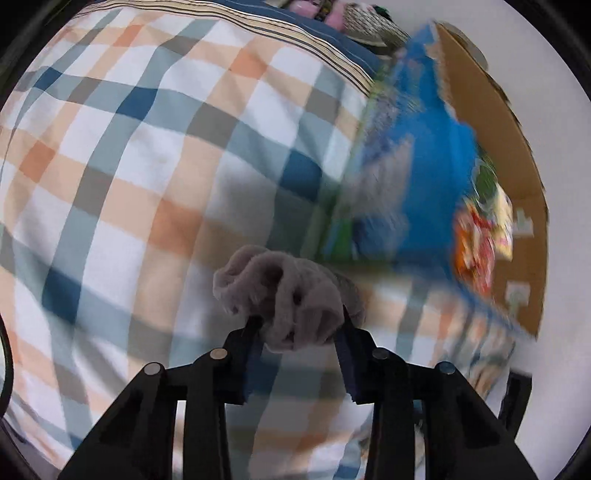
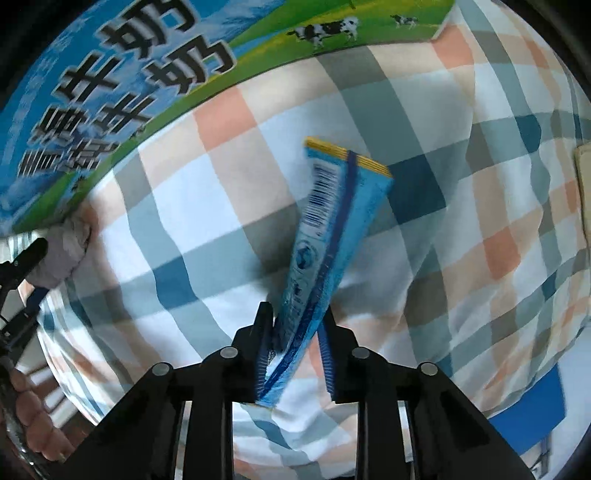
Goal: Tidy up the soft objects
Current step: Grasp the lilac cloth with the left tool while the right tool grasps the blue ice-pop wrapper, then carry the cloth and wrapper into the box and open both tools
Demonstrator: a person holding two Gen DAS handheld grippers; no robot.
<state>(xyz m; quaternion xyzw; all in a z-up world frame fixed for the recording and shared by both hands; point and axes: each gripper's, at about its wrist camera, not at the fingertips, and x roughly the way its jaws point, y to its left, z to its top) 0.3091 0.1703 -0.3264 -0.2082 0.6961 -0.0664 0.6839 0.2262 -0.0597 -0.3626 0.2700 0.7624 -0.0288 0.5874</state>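
My left gripper (image 1: 299, 325) is shut on a grey fuzzy soft cloth (image 1: 288, 299), bunched between the fingers, above the checked bedsheet (image 1: 129, 166). The cloth and left gripper also show at the left edge of the right wrist view (image 2: 62, 251). My right gripper (image 2: 295, 317) is shut on a long blue snack packet (image 2: 325, 236) with a barcode and a yellow end; the packet sticks out forward over the sheet (image 2: 461, 258). A blue and green milk carton box (image 1: 424, 155) with open cardboard flaps stands to the right of the left gripper, blurred.
The milk box's printed side (image 2: 129, 74) fills the upper left of the right wrist view. A striped pillow or blanket edge (image 1: 258, 26) and patterned items (image 1: 332, 14) lie at the far end of the bed. A blue object (image 2: 532, 417) sits low right.
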